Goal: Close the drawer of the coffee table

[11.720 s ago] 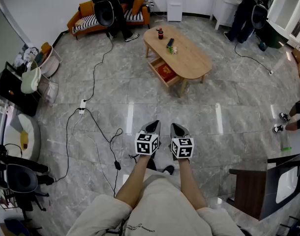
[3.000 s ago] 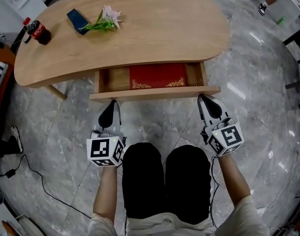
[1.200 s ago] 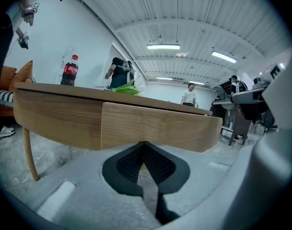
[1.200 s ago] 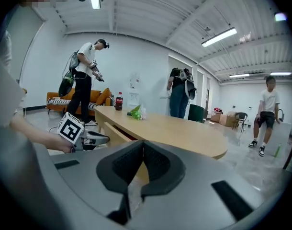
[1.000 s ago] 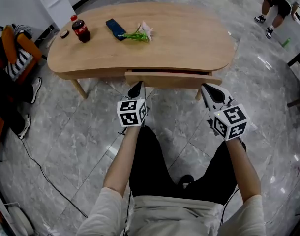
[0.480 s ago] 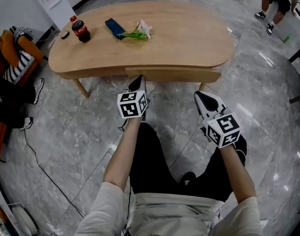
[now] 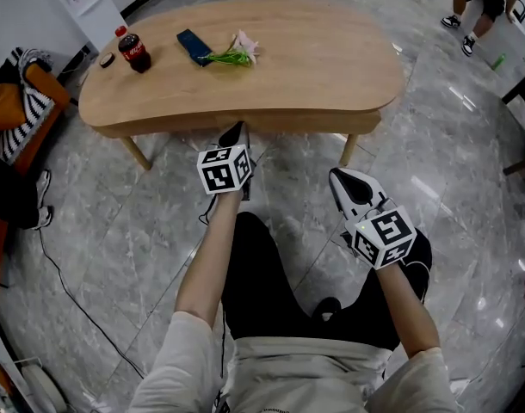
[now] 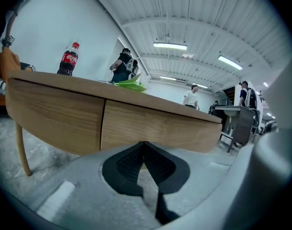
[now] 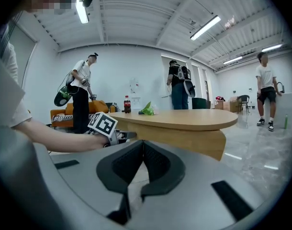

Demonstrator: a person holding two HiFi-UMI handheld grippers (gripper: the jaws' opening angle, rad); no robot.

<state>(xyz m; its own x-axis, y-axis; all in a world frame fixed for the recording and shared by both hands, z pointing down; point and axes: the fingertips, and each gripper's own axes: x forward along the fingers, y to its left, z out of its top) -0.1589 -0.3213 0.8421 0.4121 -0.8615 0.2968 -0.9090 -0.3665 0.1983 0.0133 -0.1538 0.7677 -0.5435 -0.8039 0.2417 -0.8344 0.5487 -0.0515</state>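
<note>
The coffee table (image 7: 271, 54) stands on grey marble floor, and its drawer (image 7: 297, 124) sits shut in the near side, the front flush with the wooden apron. In the left gripper view only a thin upright seam marks where the drawer front (image 8: 155, 126) begins.

The left gripper (image 7: 238, 128) is pushed up to the table's near side, towards the left end of the drawer front. Its jaws are pressed together at the tips with nothing between them. The tips lie right at the lower edge of the drawer front; whether they actually touch the wood I cannot tell.

The right gripper (image 7: 338, 175) hangs clear of the table, in front of the drawer's right end and near the table leg (image 7: 348, 149). Its jaws are likewise closed tip to tip and grip nothing. From its own view the tabletop (image 9: 184, 119) stretches away beyond the jaws, and the left gripper's marker cube (image 9: 103, 124) shows at the table's near edge.

On the table's far left end stands a cola bottle (image 7: 135, 53). Just right of it lies a dark flat case (image 7: 194, 46), with a sprig of flowers (image 7: 232, 55) beside that. An orange sofa (image 7: 13, 110) with a striped cushion stands off the table's left end, and a cable (image 7: 73, 291) trails across the floor on that side.
</note>
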